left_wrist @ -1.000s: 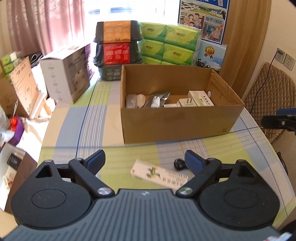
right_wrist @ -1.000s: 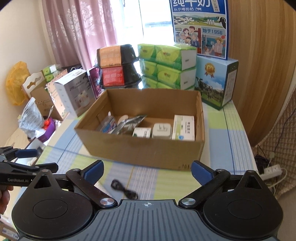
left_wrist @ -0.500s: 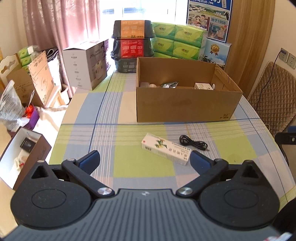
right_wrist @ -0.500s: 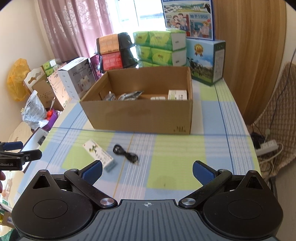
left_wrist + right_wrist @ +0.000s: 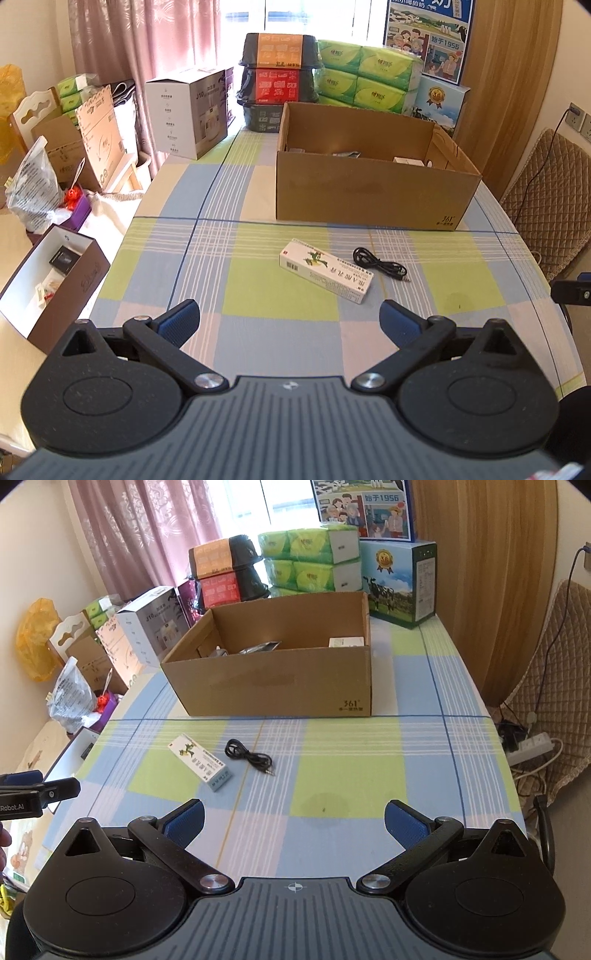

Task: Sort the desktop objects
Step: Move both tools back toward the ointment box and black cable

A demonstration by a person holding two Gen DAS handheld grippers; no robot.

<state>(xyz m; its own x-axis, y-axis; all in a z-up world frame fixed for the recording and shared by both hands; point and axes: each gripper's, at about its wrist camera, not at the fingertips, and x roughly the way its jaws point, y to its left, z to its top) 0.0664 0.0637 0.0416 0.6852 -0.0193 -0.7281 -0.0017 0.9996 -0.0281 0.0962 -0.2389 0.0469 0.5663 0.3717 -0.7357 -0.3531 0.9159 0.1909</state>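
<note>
One white medicine carton (image 5: 325, 270) and one coiled black cable (image 5: 379, 264) lie side by side, just apart, on the checked worktop (image 5: 280, 299). Behind them stands one open cardboard box (image 5: 369, 192) with a few small items inside. Nothing lies between the carton and the left gripper (image 5: 290, 322), jaws wide apart and empty. The right gripper (image 5: 294, 819) is likewise spread and empty.

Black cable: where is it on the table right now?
The black cable lies loose on the checked tablecloth, in front of the cardboard box and just right of the white medicine box, in both views.
</note>
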